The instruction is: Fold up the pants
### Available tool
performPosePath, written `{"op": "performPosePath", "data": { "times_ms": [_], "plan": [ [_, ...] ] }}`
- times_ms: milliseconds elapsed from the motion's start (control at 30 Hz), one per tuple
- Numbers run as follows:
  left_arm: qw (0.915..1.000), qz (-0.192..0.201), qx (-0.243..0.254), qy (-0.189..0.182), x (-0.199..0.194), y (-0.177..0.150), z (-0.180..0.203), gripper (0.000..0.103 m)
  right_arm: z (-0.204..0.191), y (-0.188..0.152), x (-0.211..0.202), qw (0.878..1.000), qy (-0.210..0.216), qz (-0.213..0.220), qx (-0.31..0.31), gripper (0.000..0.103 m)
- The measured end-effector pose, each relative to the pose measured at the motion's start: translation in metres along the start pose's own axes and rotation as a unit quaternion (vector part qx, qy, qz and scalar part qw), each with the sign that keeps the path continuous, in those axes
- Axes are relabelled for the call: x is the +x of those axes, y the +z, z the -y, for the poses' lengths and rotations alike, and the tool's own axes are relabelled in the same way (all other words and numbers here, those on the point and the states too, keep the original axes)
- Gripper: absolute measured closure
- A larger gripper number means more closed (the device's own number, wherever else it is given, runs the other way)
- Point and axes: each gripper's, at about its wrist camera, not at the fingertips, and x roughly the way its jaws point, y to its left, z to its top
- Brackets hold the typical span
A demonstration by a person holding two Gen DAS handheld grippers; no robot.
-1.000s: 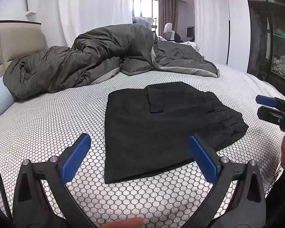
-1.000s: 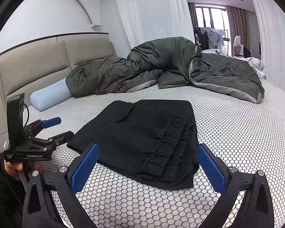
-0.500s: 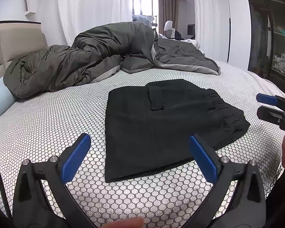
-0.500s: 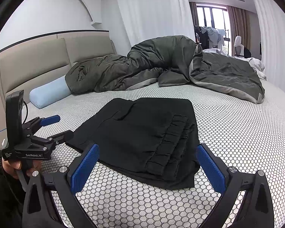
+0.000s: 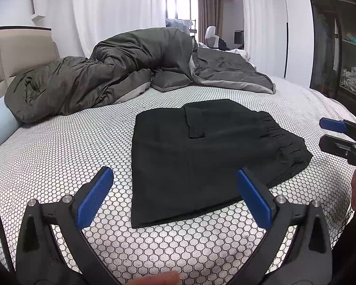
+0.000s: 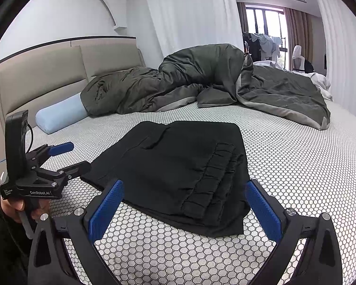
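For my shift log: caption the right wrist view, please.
Open right gripper hovers before folded black pants on the honeycomb-patterned bed; left gripper open alongside.

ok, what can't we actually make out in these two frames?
- Pants: underside and inner layers hidden by the top fold, both views.
- Bolster: far end under the duvet, right view; cut off by the edge, left view.
- Wardrobe contents: dark, blurred, left view.

One legible marking found: "GenRobot.AI", in white letters on the black side of the left gripper (image 6: 59, 159), lower left of the right wrist view. A second, smaller white label sits just to its left on the same body (too small to read). No other text, numbers or signs are readable.
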Motion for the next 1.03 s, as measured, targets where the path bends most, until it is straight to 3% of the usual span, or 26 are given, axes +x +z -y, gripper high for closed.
{"op": "performPosePath", "data": {
  "times_ms": [1033],
  "plan": [
    [0.9999, 0.006, 0.007, -0.008, -0.0012, 0.0025, -0.006, 0.001, 0.001, -0.0003, 0.0032, 1.0, 0.002, -0.006, -0.007, 0.0]
  ]
}}
